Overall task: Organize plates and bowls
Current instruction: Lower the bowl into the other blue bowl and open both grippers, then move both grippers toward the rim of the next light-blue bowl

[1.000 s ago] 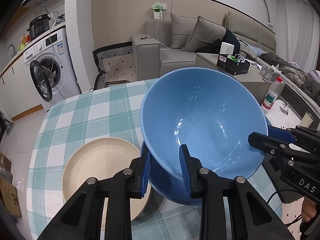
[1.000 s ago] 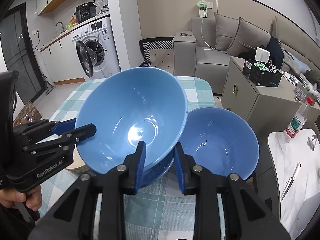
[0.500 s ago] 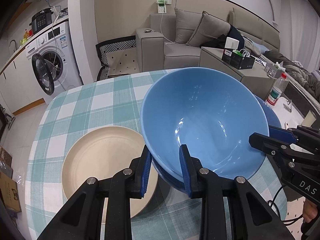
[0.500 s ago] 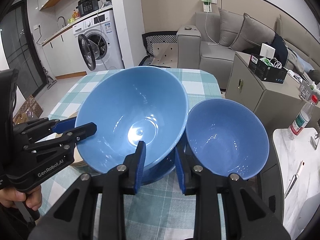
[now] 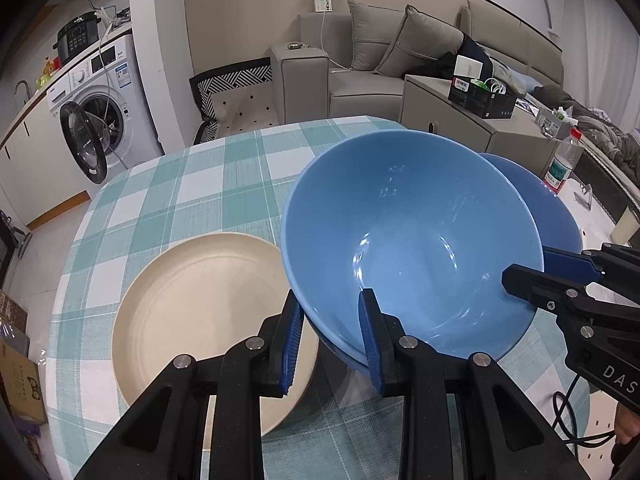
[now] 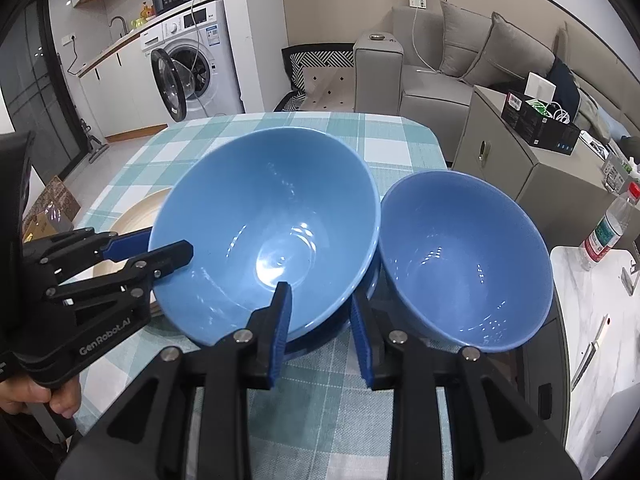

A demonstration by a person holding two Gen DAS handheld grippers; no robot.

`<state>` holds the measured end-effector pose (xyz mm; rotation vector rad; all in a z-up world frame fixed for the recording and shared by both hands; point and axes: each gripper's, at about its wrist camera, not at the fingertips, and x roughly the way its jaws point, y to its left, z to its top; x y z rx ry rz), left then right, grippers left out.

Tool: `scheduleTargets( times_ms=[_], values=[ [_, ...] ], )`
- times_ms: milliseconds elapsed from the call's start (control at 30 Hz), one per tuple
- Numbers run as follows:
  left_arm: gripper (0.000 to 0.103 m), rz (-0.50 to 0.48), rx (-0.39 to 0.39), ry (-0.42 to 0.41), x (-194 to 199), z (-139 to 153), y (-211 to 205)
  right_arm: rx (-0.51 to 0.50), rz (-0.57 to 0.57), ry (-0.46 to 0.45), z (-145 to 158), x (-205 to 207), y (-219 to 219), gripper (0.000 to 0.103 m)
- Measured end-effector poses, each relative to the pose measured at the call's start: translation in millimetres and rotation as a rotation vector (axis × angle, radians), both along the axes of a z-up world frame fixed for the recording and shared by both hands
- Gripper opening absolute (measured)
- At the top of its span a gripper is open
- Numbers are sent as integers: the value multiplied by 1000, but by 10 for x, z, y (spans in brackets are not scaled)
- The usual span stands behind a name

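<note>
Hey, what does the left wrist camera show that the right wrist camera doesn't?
Only the left wrist view shows nearly the whole cream plate; the smaller blue bowl is mostly hidden there. Only the right wrist view shows that smaller bowl's full inside, and a hand on the left claw. Both show the large blue bowl gripped at its rim by both claws, and the checked tablecloth.

Two bowls, the large bowl and small bowl, are blue. The plate is cream, perhaps beige; the tablecloth is teal-and-white check.

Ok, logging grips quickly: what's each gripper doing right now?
Left gripper: shut on the big blue bowl rim.
Right gripper: shut on the same bowl's rim.
</note>
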<state>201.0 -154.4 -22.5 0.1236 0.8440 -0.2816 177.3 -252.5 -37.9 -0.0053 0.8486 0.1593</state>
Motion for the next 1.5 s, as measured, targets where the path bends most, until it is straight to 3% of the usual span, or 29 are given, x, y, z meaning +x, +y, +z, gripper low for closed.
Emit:
scheduleTargets(
  times_ms=[733, 867, 1000, 1133, 1367, 1500],
  values=[
    [31, -2, 35, -8, 19, -26, -41, -17, 0, 16, -18, 17, 25, 32],
    [40, -10, 40, -3, 22, -34, -55, -19, 4, 18, -15, 19, 23, 35],
    [51, -11, 29, -5, 18, -32, -47, -61, 2, -2, -12, -5, 50, 44],
    [53, -19, 26, -1, 13, -36, -53, -64, 22, -6, -6, -24, 67, 52],
    [85, -12, -6, -9, 3, 9, -1, -45, 21, -14, 19, -42, 37, 58],
    [94, -7, -27, -15, -4, 69, 28, -23, 22, -34, 63, -71, 4, 75]
  ],
)
